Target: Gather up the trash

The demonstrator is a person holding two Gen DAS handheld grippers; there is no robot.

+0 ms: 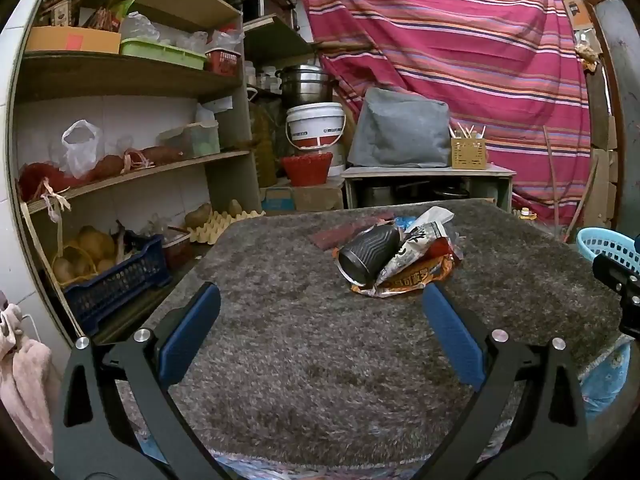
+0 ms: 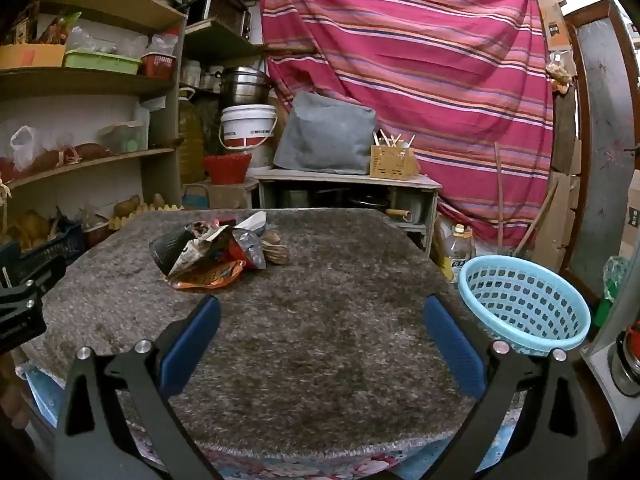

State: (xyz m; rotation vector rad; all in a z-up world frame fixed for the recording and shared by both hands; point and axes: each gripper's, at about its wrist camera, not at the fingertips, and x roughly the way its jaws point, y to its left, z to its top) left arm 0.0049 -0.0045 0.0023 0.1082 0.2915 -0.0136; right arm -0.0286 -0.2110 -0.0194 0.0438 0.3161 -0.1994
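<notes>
Left gripper (image 1: 320,300) spread wide above the grey rug (image 1: 304,360), nothing between its blue pads (image 1: 188,336). Right gripper (image 2: 320,304) likewise wide and empty. Trash pile (image 1: 396,260) sits mid-rug toward the far edge, ahead of both grippers and apart from them. Left view shows the pile closest: black ribbed cup (image 1: 368,254) on its side, mouth toward the camera, leaning against a black-and-white printed wrapper (image 1: 416,248), with an orange foil wrapper (image 1: 404,280) flattened beneath them and a dark red flat packet (image 1: 340,234) just behind. Right view shows the pile's other side: a silver-lined bag (image 2: 250,246) gaping open and a brown crumpled lump (image 2: 274,250) touching it, both hidden in the left view. Right view also takes in the whole light-blue basket (image 2: 524,304), tilted, at the rug's right edge, well apart from the pile; left view catches only its rim (image 1: 608,246). Each view clips the other gripper's black body at its edge. Shelves (image 1: 120,80) to the left, striped cloth (image 2: 400,60) behind.
</notes>
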